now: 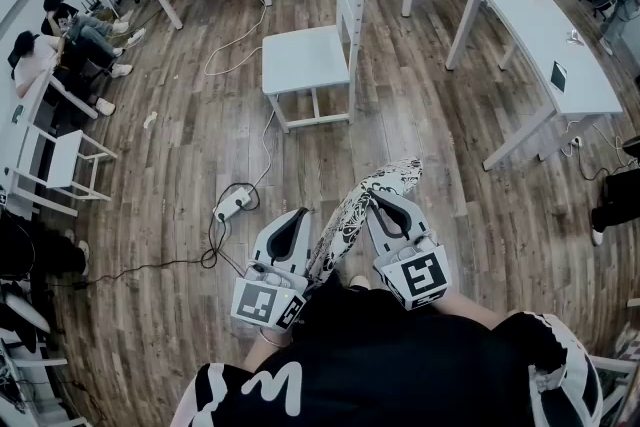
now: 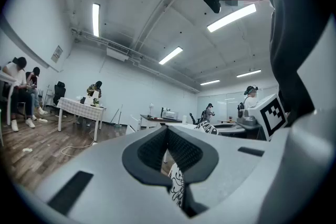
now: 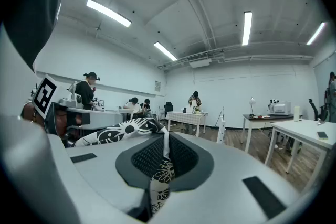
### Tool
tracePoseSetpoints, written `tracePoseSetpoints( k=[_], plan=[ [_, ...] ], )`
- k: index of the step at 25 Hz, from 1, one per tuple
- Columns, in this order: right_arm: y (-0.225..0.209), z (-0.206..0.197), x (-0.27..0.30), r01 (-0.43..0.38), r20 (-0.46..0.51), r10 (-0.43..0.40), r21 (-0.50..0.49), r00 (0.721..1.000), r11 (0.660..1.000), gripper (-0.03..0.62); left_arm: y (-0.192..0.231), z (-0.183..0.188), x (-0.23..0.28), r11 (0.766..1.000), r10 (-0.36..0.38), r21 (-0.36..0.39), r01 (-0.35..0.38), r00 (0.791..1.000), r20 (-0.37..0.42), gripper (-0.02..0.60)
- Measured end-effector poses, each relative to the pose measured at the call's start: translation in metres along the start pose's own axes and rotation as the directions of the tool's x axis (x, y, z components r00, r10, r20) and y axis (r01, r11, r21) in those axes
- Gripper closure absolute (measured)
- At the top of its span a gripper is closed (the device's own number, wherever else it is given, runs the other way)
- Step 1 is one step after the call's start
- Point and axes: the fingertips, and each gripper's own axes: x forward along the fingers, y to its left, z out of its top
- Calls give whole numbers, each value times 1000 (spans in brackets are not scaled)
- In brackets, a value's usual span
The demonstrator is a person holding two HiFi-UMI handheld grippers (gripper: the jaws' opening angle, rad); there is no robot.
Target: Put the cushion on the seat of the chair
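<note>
Cushion (image 1: 352, 213) is held up between both tongs: left gripper (image 1: 298, 220) and right gripper (image 1: 380, 202) are each pinched tight on its edge. Chair (image 1: 300, 60) stands well ahead, seat bare. Carry and placement remain.

Left claw (image 1: 297, 219): you are holding it level, low before your body, its jaws pinching the cushion (image 1: 352, 213) by its edge.
Right claw (image 1: 386, 205): you are holding it level just beside the other, jaws clamping the same cushion's fabric.
</note>
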Motion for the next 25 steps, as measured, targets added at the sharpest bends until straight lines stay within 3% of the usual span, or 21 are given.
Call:
tracePoseSetpoints(
  k=[17, 25],
  plan=[
    [-2, 1, -6, -12, 10, 12, -3, 1000, 1000, 565, -9, 1, 3, 1000, -6, 2, 6, 1000, 3, 578],
    [-13, 1, -13, 37, 22, -38, 48, 999, 998, 565, -11, 2, -3, 1000, 16, 4, -16, 1000, 11, 578]
  ],
)
